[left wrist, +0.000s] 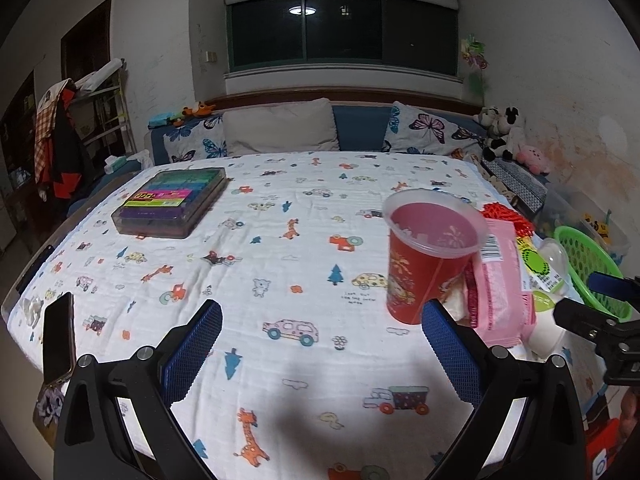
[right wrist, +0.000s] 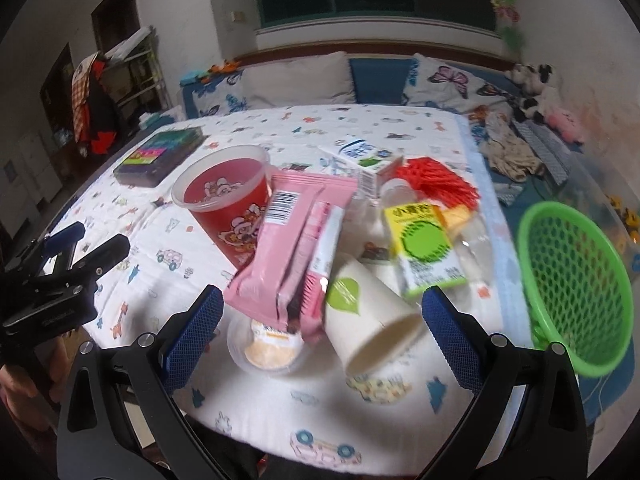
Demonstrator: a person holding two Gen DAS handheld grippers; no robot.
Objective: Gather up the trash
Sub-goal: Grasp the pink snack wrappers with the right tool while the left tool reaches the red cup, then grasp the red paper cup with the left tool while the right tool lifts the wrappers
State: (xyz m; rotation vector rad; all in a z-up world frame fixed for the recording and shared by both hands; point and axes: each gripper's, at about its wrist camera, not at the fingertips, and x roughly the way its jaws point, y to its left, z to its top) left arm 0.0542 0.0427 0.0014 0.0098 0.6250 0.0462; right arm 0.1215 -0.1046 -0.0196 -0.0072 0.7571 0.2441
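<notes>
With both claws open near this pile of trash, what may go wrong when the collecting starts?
1. The pink snack wrapper leans on the red plastic cup and overlaps the tipped white paper cup; pulling one may drag or topple the others.
2. The white paper cup lies on its side between the fingers of the right claw and may roll away.
3. The green mesh basket seems to sit at the table's edge; a push may knock it off.
</notes>
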